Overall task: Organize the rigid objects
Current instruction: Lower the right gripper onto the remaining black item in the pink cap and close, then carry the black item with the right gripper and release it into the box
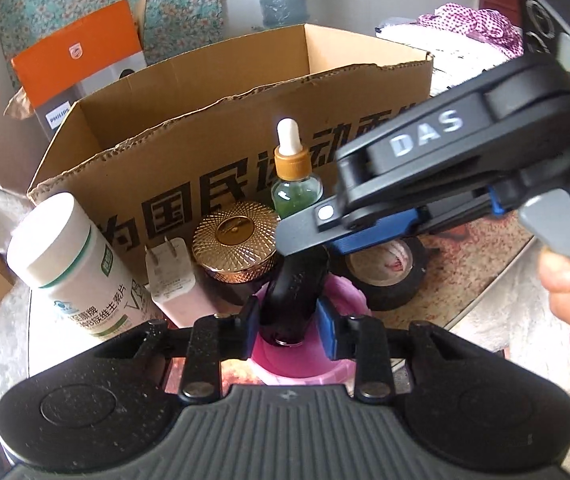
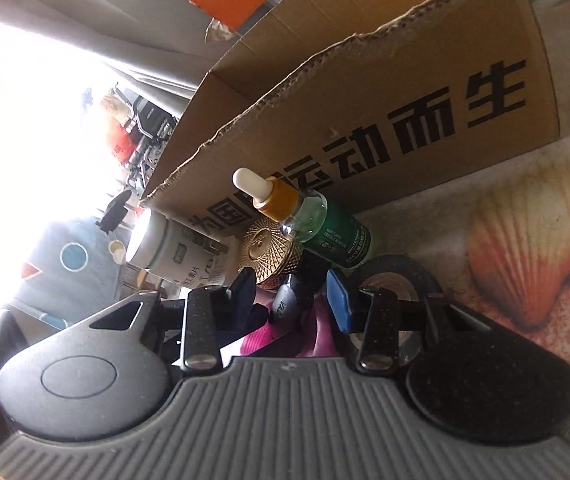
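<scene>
Desk with shell-print cover, cardboard box at back; crowded before it: white pill bottle, charger plug, gold-lidded jar, dropper bottle, tape roll. Dark bottle stands in pink cup; left tongs nearly together around it, pad contact uncertain; right tongs partly apart about its top, not clamped. Risks: two tongs colliding; cup tipping on lift; dropper bottle knocked.

A dark bottle stands in a pink cup near the bench's front edge; behind it, a white pill bottle, charger, gold-lidded jar, green dropper bottle and black tape roll line the open cardboard box.
</scene>
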Available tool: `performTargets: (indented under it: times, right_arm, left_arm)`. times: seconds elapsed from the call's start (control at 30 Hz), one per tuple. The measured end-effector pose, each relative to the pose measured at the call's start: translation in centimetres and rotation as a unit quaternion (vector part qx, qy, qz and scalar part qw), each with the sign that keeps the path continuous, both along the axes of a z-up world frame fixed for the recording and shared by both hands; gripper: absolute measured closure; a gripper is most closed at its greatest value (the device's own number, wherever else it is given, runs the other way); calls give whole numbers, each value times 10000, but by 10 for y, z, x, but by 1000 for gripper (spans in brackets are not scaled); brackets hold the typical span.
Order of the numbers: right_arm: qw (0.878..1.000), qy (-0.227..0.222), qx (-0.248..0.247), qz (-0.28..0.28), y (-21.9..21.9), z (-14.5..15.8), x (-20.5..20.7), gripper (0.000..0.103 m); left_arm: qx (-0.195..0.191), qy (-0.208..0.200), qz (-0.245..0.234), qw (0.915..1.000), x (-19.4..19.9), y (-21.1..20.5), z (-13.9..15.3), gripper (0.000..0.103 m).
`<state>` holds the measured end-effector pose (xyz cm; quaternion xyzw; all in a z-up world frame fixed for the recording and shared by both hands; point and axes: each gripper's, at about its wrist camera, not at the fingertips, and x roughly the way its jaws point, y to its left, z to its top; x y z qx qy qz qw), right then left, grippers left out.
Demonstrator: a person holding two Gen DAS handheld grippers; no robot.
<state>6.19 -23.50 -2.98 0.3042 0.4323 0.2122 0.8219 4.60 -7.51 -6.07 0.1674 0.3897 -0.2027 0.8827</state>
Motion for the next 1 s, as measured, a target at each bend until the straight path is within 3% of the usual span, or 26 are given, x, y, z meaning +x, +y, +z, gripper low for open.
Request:
performTargets:
  times: [0.13,0.33,0.67,0.87,1.0]
  right_arm:
    - [9999,-30,-66,96,12,-6,6,67]
    - [9997,-126,-86,203,23,-5,4,79]
    - [9987,-347,-70,379,31,6,-8,81]
    - [9984,-333,-177,413,45,-2,-6,83]
    - [9986,-300,-150,400,45,-5,-5,87]
  left_arm:
    - [58,-90,-66,9999,-5,-2,-4,70]
    - [99,-56,-75,9999,-6,-5,-7,70]
    - [183,-151,-76,9997,-11,-10,-11,71]
    - [252,-245,21,9994,-12,-10,-13,81]
    - [162,-214,76,9996,-12,-6,-10,81]
